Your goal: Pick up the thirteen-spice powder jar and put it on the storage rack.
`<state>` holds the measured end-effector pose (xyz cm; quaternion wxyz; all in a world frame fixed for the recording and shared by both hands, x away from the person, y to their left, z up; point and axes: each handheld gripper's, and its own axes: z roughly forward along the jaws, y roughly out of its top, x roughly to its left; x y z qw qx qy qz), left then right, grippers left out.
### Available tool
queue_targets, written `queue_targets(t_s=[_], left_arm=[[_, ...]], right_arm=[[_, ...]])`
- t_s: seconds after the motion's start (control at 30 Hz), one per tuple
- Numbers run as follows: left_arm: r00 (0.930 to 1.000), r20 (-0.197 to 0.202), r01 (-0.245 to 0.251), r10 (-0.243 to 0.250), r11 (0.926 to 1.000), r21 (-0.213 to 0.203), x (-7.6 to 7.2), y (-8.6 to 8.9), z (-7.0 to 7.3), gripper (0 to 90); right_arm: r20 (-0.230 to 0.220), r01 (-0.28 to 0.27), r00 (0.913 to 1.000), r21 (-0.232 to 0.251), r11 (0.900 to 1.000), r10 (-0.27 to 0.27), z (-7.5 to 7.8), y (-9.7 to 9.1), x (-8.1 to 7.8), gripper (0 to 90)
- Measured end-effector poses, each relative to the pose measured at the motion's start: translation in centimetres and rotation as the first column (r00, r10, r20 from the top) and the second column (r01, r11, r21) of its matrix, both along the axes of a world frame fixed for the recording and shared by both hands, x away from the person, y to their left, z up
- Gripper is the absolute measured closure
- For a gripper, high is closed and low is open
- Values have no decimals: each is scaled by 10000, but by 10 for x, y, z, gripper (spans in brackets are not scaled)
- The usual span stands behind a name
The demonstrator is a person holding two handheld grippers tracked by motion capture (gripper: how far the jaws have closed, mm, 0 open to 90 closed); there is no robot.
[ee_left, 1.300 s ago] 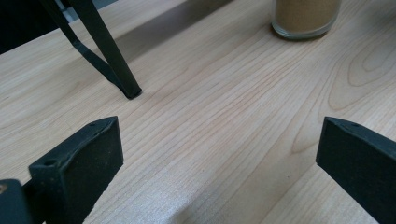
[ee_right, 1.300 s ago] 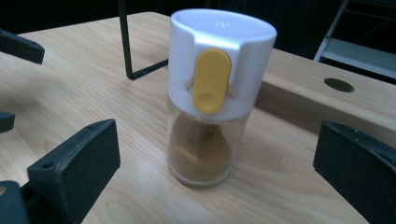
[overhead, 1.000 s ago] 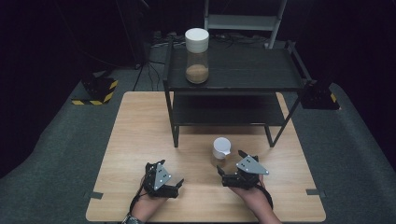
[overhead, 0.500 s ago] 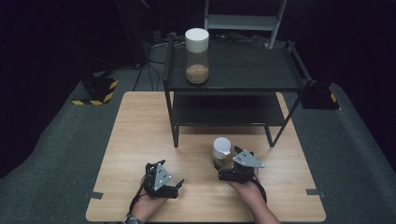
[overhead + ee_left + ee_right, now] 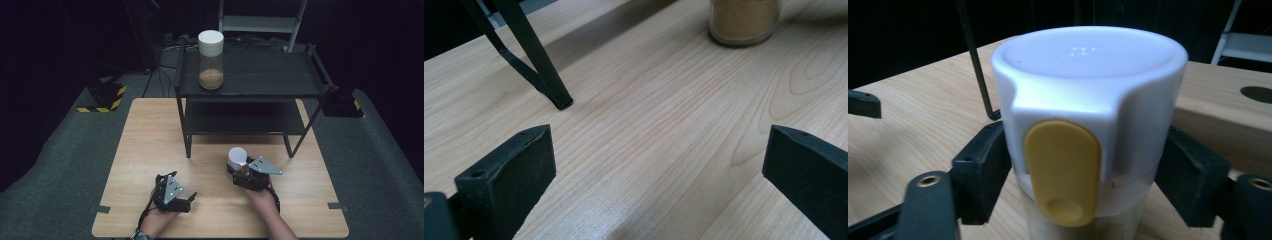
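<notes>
High view: the right claw has advanced from the lower right of the table up to the small jar, which stands just right of centre in the frame, in front of the black shelf rack. A second earlier this claw lay short of the jar, with bare table between them; that gap is now closed. The jar itself has not shifted. The left claw rests at lower centre-left, in the same place as before. A taller jar with a white lid stands on the top shelf, upper centre.

Left gripper view: the jaws stand wide apart with nothing but table grain between them. The base of the small jar, holding a tan powder, appears at the upper right edge; a rack leg is at upper left.

Right gripper view: the white lid with its yellow tab occupies the centre. The two pads sit against the jar on either side just below the lid; contact looks made, though clamping force cannot be confirmed.

Judgement: approach is complete; the jar is bracketed and ready for lifting.
</notes>
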<state>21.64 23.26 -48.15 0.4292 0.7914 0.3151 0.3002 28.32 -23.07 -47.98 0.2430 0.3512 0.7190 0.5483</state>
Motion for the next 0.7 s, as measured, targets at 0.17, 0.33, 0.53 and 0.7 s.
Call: queue_targets(t_s=[0.17, 0.33, 0.53, 0.7], left_arm=[[10000, -12, 10, -10, 10000, 12, 0, 0, 0, 9], [10000, 12, 10, -10, 10000, 40, 0, 0, 0, 9], [10000, 1, 30, -30, 10000, 61, 0, -1, 0, 9], [10000, 10, 33, -33, 10000, -5, 0, 1, 0, 9]], right_arm=[[199, -21, 9998, 63, 10000, 20, -6, -1, -1, 289], [351, 36, 9994, 107, 9999, -39, -9, 0, -2, 293], [434, 67, 9990, 70, 10000, -70, -10, 1, -4, 297], [579, 97, 9983, 100, 9999, -103, -8, 0, -11, 298]])
